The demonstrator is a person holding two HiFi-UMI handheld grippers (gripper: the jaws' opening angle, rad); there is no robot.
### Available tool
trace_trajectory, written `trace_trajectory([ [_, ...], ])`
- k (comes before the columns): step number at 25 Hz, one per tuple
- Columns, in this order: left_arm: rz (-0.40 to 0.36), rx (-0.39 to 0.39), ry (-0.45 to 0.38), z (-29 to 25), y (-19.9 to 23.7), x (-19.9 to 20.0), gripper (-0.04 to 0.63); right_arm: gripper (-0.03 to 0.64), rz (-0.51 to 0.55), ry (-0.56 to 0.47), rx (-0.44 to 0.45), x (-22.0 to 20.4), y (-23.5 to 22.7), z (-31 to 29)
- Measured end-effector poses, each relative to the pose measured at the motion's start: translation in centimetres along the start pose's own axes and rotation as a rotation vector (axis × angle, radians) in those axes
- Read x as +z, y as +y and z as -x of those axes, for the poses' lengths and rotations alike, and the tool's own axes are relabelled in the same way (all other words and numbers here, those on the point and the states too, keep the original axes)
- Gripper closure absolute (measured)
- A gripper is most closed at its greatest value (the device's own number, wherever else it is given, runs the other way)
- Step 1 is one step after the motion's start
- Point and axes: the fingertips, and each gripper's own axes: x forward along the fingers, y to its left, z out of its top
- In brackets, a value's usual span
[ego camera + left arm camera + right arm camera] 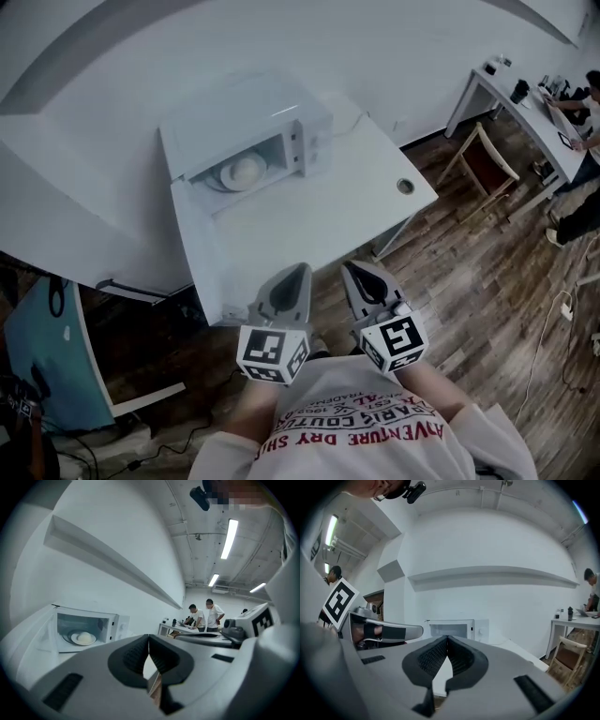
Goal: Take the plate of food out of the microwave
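L hand-held gripper [298, 277] & R hand-held gripper [354, 274] both pressed together, empty, short of counter [309, 220]: prob just approach, since plate [239, 173] sits well ahead in open microwave [281, 117].

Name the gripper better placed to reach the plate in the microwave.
Left, probably: the left gripper sits nearer the open microwave and its plate; the right gripper is farther. Both are shut.
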Motion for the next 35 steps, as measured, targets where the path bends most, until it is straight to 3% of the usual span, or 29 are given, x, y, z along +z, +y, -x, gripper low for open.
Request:
trace_trajectory([
  [10, 0.025, 0.143, 0.018, -4.0, 6.8, 0.2, 0.589, 0.606, 0.033, 0.015, 0.143, 0.5, -1.7, -9.5],
  [21, 0.063, 0.437, -0.036, -12.7, 12.4, 3.1, 0.589, 0.607, 0.099, 0.042, 0.410, 2.3, -8.1, -19.6],
  [29, 0.207, 0.643, -0.048, -17.1, 14.3, 1.9, 0.589, 0.606, 0.135, 0.092, 0.627, 1.5, -11.1, -22.9],
  [35, 0.350, 0.767, -0.033, -18.4, 14.5, -1.5, 0.589, 0.607, 0.098, 0.135, 0.676, 0.0, -13.5, -25.0],
])
